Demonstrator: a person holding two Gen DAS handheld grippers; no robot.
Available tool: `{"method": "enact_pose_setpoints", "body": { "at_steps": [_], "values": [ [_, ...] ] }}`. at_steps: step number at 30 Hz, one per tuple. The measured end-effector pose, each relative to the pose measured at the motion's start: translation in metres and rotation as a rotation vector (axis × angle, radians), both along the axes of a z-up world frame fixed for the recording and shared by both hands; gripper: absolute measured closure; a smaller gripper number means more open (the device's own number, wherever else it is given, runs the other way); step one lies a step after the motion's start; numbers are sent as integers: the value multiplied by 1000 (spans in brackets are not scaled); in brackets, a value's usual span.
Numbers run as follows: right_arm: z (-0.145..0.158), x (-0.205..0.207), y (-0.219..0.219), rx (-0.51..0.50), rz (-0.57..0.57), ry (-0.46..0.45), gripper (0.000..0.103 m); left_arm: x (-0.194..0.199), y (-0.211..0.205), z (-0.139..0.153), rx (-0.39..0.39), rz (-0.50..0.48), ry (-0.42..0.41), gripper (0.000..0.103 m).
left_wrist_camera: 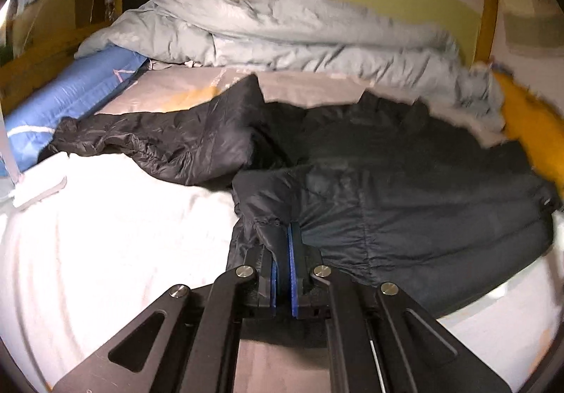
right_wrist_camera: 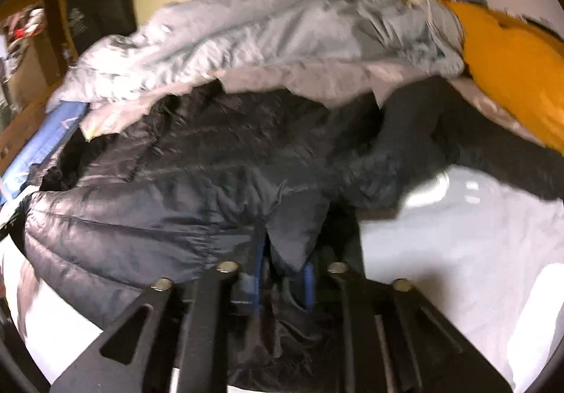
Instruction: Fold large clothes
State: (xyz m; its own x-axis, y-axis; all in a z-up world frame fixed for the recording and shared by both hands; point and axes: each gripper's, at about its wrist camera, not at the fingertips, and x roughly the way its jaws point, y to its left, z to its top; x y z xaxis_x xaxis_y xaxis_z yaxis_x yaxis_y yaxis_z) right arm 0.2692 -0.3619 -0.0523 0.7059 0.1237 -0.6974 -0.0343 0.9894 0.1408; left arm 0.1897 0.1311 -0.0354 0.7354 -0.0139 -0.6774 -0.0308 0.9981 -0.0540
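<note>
Jacket: a black puffy jacket (left_wrist_camera: 405,177) lies spread over the white sheet (left_wrist_camera: 105,234), reaching away from both tongs toward the far side of the bed; in the right wrist view the same jacket (right_wrist_camera: 158,188) fills the middle of the picture.
Jacket hem: a gathered bottom edge sits right at the tips of the left tongs; a fold of the edge sits between the fingers of the right tongs.
Jacket sleeve: one sleeve (left_wrist_camera: 148,142) stretches off to the left, beyond the left tongs; in the right wrist view another sleeve (right_wrist_camera: 493,160) trails off to the right.
Left tongs: the left tongs (left_wrist_camera: 283,234) are pinched tight on the jacket hem, the blue pads almost meeting with cloth bunched at their tips.
Right tongs: the right tongs (right_wrist_camera: 285,252) stand narrowly apart with a flap of the jacket draped between the blue pads; the picture is blurred, so I cannot tell if the pads press on it.
Grey duvet: a crumpled grey duvet (left_wrist_camera: 282,36) is heaped beyond the jacket, far from both tongs.
Blue pillow: a blue pillow (left_wrist_camera: 70,100) lies ahead and to the left of the left tongs, beside the sleeve end.
Yellow cushion: a yellow cushion (right_wrist_camera: 511,68) lies far ahead and to the right of the right tongs.
</note>
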Motion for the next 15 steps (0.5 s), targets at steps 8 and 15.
{"method": "enact_pose_setpoints", "body": {
  "at_steps": [8,15],
  "values": [
    [-4,-8,-40,33,-113,41,23,17,0,-16,66,22,39,22],
    [-31,8,-47,171,-92,160,22,32,30,-37,-178,39,161,17]
  ]
}}
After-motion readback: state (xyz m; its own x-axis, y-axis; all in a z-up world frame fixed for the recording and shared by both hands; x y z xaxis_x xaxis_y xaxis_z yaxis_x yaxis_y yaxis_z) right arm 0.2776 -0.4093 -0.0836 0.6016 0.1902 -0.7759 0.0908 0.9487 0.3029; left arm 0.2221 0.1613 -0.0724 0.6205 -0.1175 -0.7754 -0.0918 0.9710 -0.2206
